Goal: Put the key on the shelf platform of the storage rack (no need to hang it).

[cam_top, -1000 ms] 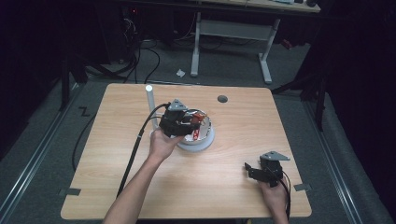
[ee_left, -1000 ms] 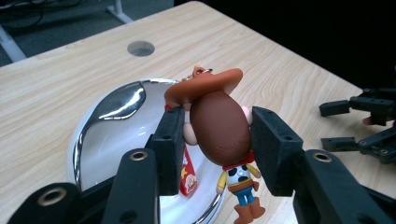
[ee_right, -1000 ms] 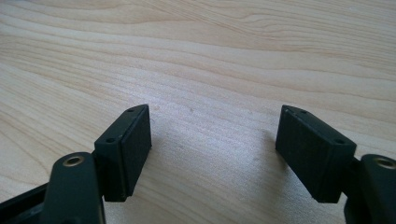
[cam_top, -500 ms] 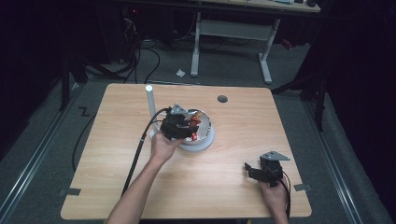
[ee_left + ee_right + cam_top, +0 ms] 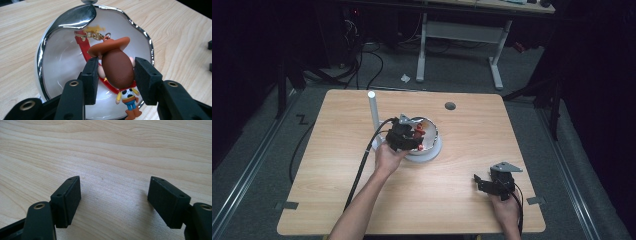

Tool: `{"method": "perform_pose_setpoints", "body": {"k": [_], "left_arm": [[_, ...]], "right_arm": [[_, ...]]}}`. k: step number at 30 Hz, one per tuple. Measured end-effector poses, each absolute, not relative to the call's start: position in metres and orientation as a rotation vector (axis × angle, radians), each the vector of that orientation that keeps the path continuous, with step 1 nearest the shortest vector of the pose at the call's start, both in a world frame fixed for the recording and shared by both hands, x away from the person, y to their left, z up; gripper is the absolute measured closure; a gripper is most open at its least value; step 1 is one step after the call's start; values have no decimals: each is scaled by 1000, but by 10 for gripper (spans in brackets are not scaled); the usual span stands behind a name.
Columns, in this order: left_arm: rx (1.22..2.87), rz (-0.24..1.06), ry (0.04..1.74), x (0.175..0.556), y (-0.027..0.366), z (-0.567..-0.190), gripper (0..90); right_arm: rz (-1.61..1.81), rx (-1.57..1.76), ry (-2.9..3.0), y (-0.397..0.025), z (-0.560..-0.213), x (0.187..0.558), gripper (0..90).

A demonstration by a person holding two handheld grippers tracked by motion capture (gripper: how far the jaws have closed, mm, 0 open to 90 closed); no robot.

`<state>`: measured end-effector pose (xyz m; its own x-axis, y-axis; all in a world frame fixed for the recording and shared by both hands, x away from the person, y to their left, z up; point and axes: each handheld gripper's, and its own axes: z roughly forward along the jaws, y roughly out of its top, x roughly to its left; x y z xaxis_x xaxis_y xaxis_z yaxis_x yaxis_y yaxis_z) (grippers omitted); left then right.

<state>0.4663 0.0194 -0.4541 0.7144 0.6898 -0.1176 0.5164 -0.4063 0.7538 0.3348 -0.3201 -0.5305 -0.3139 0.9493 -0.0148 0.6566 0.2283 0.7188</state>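
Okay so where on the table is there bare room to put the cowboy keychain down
The table is bare wood along the whole near edge between the two forearms, and across the far right from the round hole down to the right gripper. It is crowded mid-left: the bowl, white post and left gripper holding the cowboy keychain.

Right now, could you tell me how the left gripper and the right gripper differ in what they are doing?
The left gripper is shut on the cowboy figure keychain over the white bowl; the right gripper is open and holds nothing. The left is at the middle of the table, the right low near its front right corner. Both have black padded jaws.
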Motion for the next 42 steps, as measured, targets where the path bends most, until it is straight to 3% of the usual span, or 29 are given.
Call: {"method": "perform_pose_setpoints", "body": {"k": [16, 27, 42], "left_arm": [[2115, 290, 952, 469, 17, -457, 551], [2087, 305, 931, 462, 27, -443, 431], [2019, 342, 918, 445, 60, -416, 381]], "right_arm": [[860, 1475, 2053, -320, -531, 335, 270], [859, 1473, 2054, -320, -531, 335, 270], [858, 1474, 2054, -320, -531, 335, 271]]}}
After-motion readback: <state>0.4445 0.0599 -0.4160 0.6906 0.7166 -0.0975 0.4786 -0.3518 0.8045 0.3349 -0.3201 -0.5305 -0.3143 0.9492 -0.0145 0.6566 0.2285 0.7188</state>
